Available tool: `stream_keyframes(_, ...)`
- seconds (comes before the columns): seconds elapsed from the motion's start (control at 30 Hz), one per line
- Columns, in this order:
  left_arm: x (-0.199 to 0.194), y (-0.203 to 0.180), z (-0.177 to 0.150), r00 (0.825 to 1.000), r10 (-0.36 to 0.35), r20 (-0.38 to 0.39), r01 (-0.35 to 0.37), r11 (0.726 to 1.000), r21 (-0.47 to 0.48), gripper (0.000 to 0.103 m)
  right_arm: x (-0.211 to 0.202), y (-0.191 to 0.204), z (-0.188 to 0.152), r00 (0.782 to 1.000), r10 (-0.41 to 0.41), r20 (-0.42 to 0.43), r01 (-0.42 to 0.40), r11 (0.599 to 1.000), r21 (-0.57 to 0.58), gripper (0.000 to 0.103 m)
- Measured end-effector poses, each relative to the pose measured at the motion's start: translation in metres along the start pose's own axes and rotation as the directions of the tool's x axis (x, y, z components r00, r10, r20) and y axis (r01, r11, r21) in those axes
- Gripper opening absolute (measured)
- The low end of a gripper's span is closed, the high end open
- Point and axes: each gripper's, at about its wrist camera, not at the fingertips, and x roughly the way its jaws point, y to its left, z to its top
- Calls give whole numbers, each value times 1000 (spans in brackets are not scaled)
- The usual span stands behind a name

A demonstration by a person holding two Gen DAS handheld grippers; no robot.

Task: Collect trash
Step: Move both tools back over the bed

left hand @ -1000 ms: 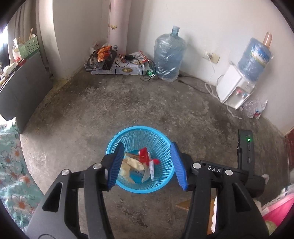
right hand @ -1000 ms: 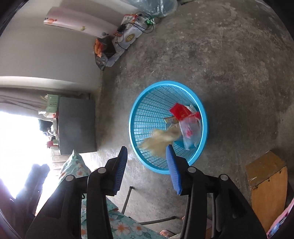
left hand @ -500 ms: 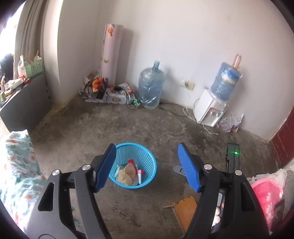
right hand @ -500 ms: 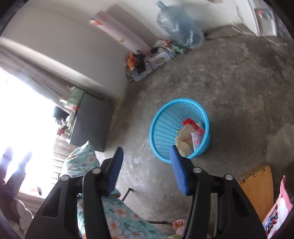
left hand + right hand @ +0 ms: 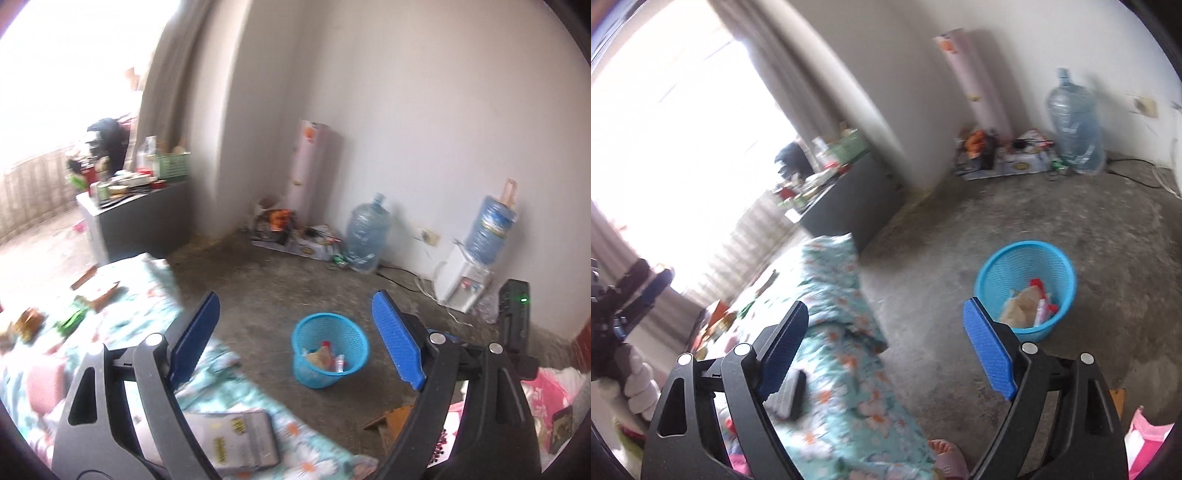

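One blue basket (image 5: 330, 349), two water jugs (image 5: 367, 232) — perhaps four wrappers (image 5: 325, 360) inside.

We find the basket (image 5: 330, 349) on the floor (image 5: 280, 280), trash (image 5: 325, 360) inside it, the bed (image 5: 122, 306) to its left, water bottle (image 5: 367, 232) behind by the wall.

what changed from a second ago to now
Both tongs pulled up and back from the blue basket, which now looks smaller and farther off. The left tongs and right tongs have just been opening and stand wide with nothing between them. The tan wrapper seen falling a second ago now lies in the basket. The basket, water jug and dispenser stayed put.
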Motion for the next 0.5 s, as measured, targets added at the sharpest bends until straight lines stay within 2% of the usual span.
stream_keyframes(0.1, -34, 33, -10, 996, 90, 9, -89, 994, -70, 81, 4, 24, -4, 998, 57, -30, -59, 997, -48, 83)
stream_keyframes(0.23, -79, 76, -23, 977, 210, 32, -202, 966, -162, 81, 14, 51, -10, 992, 104, -68, -109, 991, -77, 83)
stream_keyframes(0.3, -96, 94, -28, 967, 251, 39, -238, 949, -205, 81, 29, 77, -17, 982, 144, -125, -158, 981, -114, 83)
stream_keyframes(0.5, -130, 138, -52, 938, 347, 27, -321, 893, -314, 81, 52, 119, -30, 962, 178, -207, -214, 962, -171, 83)
